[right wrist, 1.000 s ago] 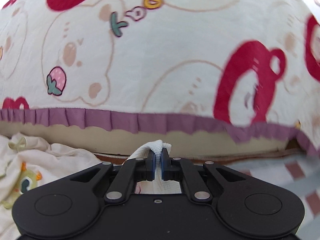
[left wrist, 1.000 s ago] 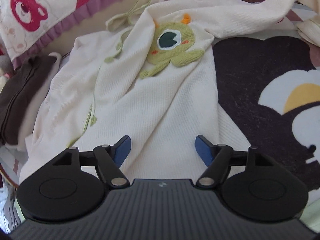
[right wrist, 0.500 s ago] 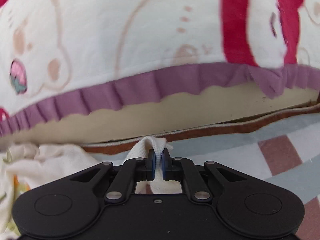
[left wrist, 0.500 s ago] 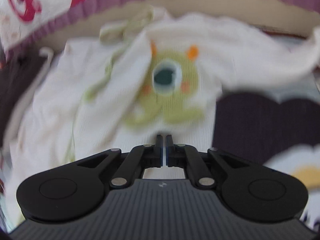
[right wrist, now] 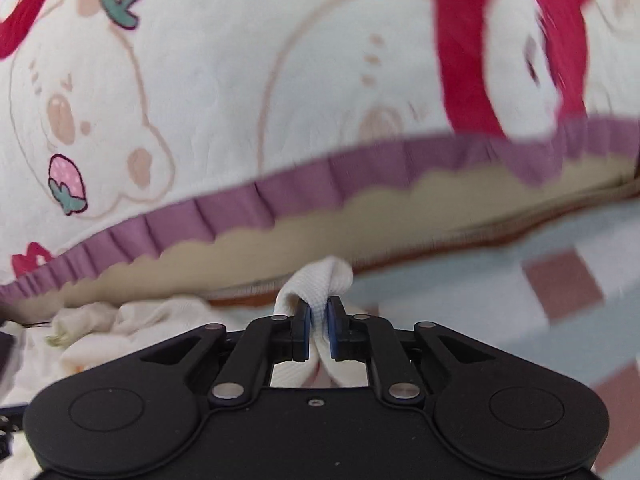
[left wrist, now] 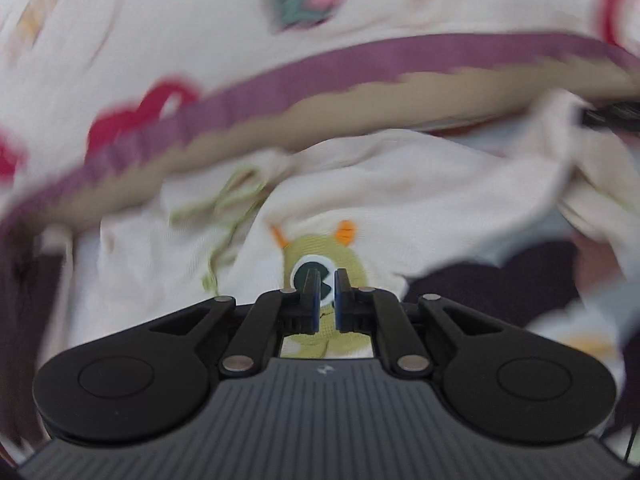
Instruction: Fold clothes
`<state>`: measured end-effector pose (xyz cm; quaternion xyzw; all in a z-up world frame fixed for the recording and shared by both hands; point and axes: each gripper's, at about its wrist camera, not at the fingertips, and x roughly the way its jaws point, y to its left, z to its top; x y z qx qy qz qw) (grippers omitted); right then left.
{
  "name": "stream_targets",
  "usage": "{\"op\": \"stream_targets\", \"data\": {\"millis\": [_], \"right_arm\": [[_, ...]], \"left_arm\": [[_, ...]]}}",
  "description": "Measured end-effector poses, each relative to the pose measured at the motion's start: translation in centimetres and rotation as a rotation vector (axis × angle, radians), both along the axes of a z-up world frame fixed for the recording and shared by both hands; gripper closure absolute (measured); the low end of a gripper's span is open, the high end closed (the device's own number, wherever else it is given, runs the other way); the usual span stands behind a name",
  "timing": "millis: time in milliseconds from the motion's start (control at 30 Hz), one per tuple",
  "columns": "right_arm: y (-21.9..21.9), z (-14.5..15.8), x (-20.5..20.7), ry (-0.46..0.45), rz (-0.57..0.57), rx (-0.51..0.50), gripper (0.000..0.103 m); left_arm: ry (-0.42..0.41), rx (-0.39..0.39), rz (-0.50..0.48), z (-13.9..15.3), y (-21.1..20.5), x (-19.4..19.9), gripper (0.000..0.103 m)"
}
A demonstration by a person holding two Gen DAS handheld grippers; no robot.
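Observation:
A cream waffle-knit garment (left wrist: 400,200) with a green one-eyed monster patch (left wrist: 356,268) lies crumpled on the bed. In the blurred left wrist view my left gripper (left wrist: 327,280) sits right at the patch. Its jaws stand a narrow slit apart and are opening slightly, with the patch's cloth in the slit. My right gripper (right wrist: 319,308) pinches a doubled fold of the same cream cloth (right wrist: 320,276), which loops over its fingertips. Its jaws are opening, and the fold still fills the gap. More of the garment (right wrist: 140,320) bunches at the lower left.
A quilt with red bears, strawberries and a purple ruffle (right wrist: 240,208) rises just behind both grippers and shows as a blurred ruffle (left wrist: 360,56). Right of it lies a grey and brown checked sheet (right wrist: 520,300). A dark rug (left wrist: 480,280) borders the garment's right edge.
My left gripper's jaws went from wide apart to nearly together, and it rose and moved forward to the monster patch. My right gripper rolled and sank a little, still holding the fold, with its gap slightly wider.

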<state>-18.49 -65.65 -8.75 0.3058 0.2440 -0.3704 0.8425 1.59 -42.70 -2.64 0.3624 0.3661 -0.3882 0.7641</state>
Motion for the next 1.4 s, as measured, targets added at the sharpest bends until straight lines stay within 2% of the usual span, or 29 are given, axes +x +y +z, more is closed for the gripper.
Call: {"op": "stream_targets", "data": {"millis": [33,67,133,167,200,267,333,400,433,467,533,567,600,633,667,700,767,800,833,900,1000,1033,1067,1133,1167,1233,1300,1367,1400], "right_arm": [[-0.2,0.0,-0.6,0.002,-0.013,-0.003,0.090],[-0.7,0.0,-1.2,-0.005,-0.026,-0.004,0.096],[-1.7,-0.3,-2.5,-0.046,-0.061,0.028,0.096],[-2.1,-0.5,-3.2,-0.066,-0.080,0.060,0.096],[-2.4,-0.7,-4.0,-0.082,-0.100,0.097,0.096],[-2.9,-0.8,-5.2,-0.118,-0.156,0.134,0.090],[-2.5,-1.1,-6.0,-0.129,-0.177,0.147,0.087],[-1.2,-1.5,-6.4,-0.110,-0.153,0.154,0.067],[-0.1,-1.6,-6.5,-0.091,-0.138,0.145,0.046],[0.9,-1.8,-6.6,-0.072,-0.123,0.135,0.042],[3.0,-2.1,-6.8,-0.034,-0.092,0.116,0.041],[4.0,-1.7,-6.7,-0.033,-0.034,0.081,0.041],[4.9,-1.0,-6.5,-0.039,0.038,0.038,0.041],[5.6,-0.4,-6.1,-0.051,0.116,-0.010,0.041],[6.0,-0.1,-5.5,-0.037,0.200,-0.051,0.041],[6.3,0.1,-4.8,-0.011,0.287,-0.089,0.041],[7.1,0.3,-3.6,0.062,0.454,-0.176,0.042],[7.0,-0.2,-3.5,0.107,0.479,-0.202,0.042],[6.7,-0.7,-3.5,0.148,0.486,-0.218,0.042],[6.2,-1.7,-3.5,0.230,0.499,-0.252,0.042],[4.9,-3.3,-3.3,0.318,0.481,-0.268,0.042],[4.5,-4.0,-3.0,0.347,0.484,-0.270,0.042],[4.2,-4.7,-2.7,0.381,0.491,-0.276,0.055],[3.3,-3.6,-3.4,0.378,0.455,-0.326,0.095],[2.8,-3.0,-3.8,0.371,0.433,-0.353,0.096],[1.3,-0.9,-5.1,0.350,0.361,-0.403,0.096],[-1.8,2.3,-7.3,0.342,0.258,-0.427,0.096],[-4.8,4.7,-9.4,0.405,0.178,-0.480,0.097],[-6.0,5.4,-10.3,0.455,0.152,-0.513,0.098]], "left_arm": [[0.000,0.031,-0.065,1.2,0.7,-0.7,0.096],[-0.001,0.063,-0.129,2.4,1.3,-1.4,0.096],[0.002,0.064,-0.211,4.0,3.2,-2.7,0.095],[0.005,0.052,-0.242,4.7,4.2,-3.4,0.091],[0.008,0.039,-0.272,5.3,5.3,-4.0,0.082],[0.021,0.008,-0.313,6.3,7.2,-5.1,0.069],[0.033,-0.050,-0.270,4.7,7.8,-5.3,0.067],[0.037,-0.139,-0.203,2.4,8.2,-5.5,0.067],[0.072,-0.186,-0.155,1.0,8.2,-5.3,0.067],[0.107,-0.234,-0.108,-0.3,8.2,-5.1,0.067],[0.189,-0.368,0.027,-2.7,9.1,-4.7,0.067],[0.228,-0.434,0.109,-3.8,9.8,-4.7,0.067],[0.270,-0.461,0.169,-4.8,10.4,-5.1,0.066],[0.313,-0.424,0.141,-5.7,10.6,-5.7,0.064],[0.332,-0.352,0.056,-6.4,10.4,-6.4,0.062],[0.318,-0.281,-0.019,-7.1,10.1,-7.3,0.062],[0.191,-0.182,-0.076,-8.3,9.6,-8.7,0.060],[0.165,-0.160,-0.066,-8.9,9.4,-8.8,0.054],[0.166,-0.144,-0.051,-9.5,9.2,-8.7,0.053],[0.244,-0.140,-0.004,-10.2,9.2,-7.9,0.053],[0.267,-0.161,0.061,-10.7,9.2,-7.0,0.050],[0.252,-0.163,0.071,-10.8,8.9,-6.9,0.048],[0.241,-0.163,0.076,-11.0,8.6,-6.7,0.045],[0.224,-0.157,0.072,-11.3,8.1,-6.1,0.041],[0.216,-0.154,0.070,-11.5,7.8,-5.7,0.038],[0.226,-0.153,0.072,-11.4,7.9,-5.2,0.038],[0.248,-0.153,0.076,-11.2,8.3,-4.8,0.056],[0.266,-0.147,0.062,-11.0,8.5,-4.6,0.070],[0.273,-0.144,0.053,-10.9,8.7,-4.6,0.071]]}}
